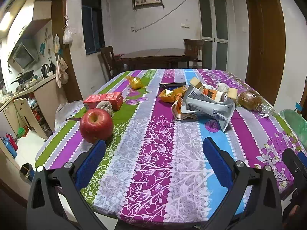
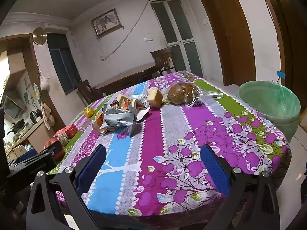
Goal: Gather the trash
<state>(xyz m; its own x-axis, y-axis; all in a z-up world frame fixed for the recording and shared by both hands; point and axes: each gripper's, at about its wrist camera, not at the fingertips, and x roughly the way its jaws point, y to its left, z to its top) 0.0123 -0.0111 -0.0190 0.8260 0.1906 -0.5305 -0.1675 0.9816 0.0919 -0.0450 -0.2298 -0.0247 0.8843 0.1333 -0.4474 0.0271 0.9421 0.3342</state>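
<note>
A crumpled grey-and-white wrapper [image 1: 207, 107] [image 2: 120, 118] lies mid-table among orange and gold wrappers [image 1: 172, 94] [image 2: 99, 121]. Another gold wrapper [image 1: 135, 82] [image 2: 89, 112] sits further back. A green-lined bin [image 2: 272, 103] [image 1: 296, 123] stands off the table's right edge. My left gripper [image 1: 153, 145] is open above the near table edge, nothing between its blue pads. My right gripper [image 2: 153, 153] is also open and empty, hovering over the near right part of the cloth. The trash lies well beyond both.
A red apple [image 1: 96, 125] sits just past my left finger, with a woven ball [image 1: 104, 107] and red box [image 1: 104, 100] behind it. Bagged bread [image 2: 182, 93] and cake pieces [image 2: 155, 96] lie at the back right. The floral tablecloth [image 1: 153, 163] covers the table.
</note>
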